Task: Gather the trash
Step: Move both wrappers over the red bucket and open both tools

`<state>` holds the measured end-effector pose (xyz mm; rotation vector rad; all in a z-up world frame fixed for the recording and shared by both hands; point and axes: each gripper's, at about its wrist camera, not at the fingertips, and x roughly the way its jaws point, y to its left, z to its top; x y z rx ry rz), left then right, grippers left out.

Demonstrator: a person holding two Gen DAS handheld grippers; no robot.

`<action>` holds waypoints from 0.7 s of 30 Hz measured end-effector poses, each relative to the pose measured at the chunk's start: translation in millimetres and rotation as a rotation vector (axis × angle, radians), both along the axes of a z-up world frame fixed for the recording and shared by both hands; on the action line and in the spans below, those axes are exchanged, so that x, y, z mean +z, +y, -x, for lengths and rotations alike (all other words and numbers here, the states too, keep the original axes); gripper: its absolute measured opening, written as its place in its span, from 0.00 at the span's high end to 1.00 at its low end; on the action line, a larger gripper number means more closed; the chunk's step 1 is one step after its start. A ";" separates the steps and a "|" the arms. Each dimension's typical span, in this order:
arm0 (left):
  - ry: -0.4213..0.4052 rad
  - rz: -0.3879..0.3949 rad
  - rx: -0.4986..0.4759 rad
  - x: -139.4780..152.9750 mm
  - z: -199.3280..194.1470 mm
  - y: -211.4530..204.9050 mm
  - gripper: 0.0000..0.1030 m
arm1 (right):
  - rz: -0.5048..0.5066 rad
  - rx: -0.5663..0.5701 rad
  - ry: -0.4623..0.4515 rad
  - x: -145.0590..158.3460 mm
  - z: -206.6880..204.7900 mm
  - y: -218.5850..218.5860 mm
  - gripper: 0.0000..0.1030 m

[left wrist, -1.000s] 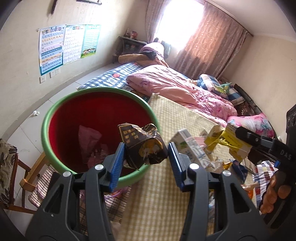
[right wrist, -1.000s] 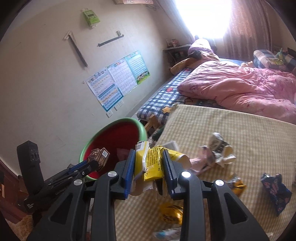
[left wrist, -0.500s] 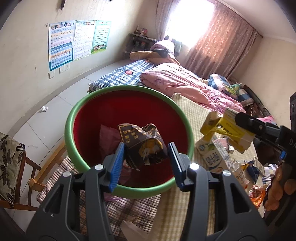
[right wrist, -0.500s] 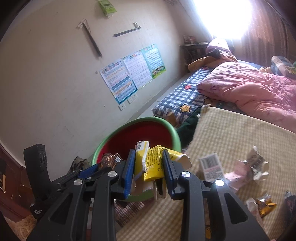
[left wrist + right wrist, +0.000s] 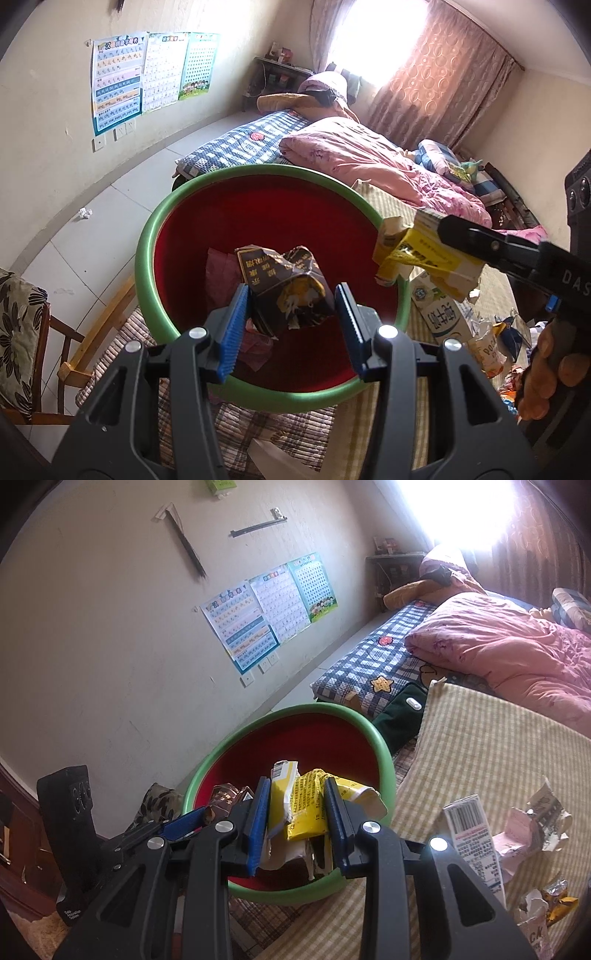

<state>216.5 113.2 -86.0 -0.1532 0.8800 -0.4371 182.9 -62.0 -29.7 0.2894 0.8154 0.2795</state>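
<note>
A round bin (image 5: 147, 236) with a green rim and red inside stands at the bed's edge, also seen as the bin (image 5: 384, 746) in the right wrist view. My left gripper (image 5: 291, 295) is shut on a crumpled dark wrapper (image 5: 284, 284) and hangs over the bin's opening. Pink trash (image 5: 221, 273) lies in the bin's bottom. My right gripper (image 5: 295, 812) is shut on a flattened yellow carton (image 5: 306, 805) over the bin's near rim. From the left wrist view that yellow carton (image 5: 417, 258) sits above the bin's right rim.
Loose trash lies on the striped mat (image 5: 480, 746): a white milk carton (image 5: 476, 834), torn pink paper (image 5: 517, 834), foil wrappers (image 5: 557, 901). A pink quilt (image 5: 369, 158) covers the bed. A wooden chair (image 5: 26, 339) stands left. A crumpled scrap (image 5: 85, 213) lies on the floor.
Both grippers have moved left from over the mat to over the bin, each still clamping its trash. The bin now fills the middle of both views.
</note>
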 end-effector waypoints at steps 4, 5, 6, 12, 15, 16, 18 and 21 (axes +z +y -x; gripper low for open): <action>0.013 -0.006 -0.010 -4.5 -1.3 -3.5 0.56 | -0.005 0.001 0.010 -3.4 -2.1 4.3 0.71; 0.016 -0.005 -0.012 -5.2 -2.0 -4.0 0.56 | -0.006 0.000 0.011 -3.7 -2.8 4.8 0.71; 0.020 -0.005 -0.016 -6.4 -2.8 -5.6 0.56 | -0.010 0.000 0.011 -2.9 -4.1 4.5 0.71; 0.028 -0.011 -0.033 -10.3 -4.5 -11.0 0.56 | -0.049 0.007 -0.001 1.2 -7.9 5.3 0.71; 0.032 -0.015 -0.032 -11.8 -4.3 -10.7 0.56 | -0.063 0.014 -0.003 1.4 -9.2 6.8 0.69; 0.032 -0.017 -0.028 -12.2 -4.1 -9.5 0.56 | -0.067 0.013 -0.001 0.9 -9.9 6.8 0.69; 0.031 -0.020 -0.011 -11.9 -3.7 -8.1 0.54 | -0.086 0.006 0.015 -2.6 -10.8 4.5 0.62; 0.025 -0.019 0.017 -11.3 -3.1 -3.6 0.39 | -0.092 0.001 0.019 -2.8 -8.8 3.8 0.52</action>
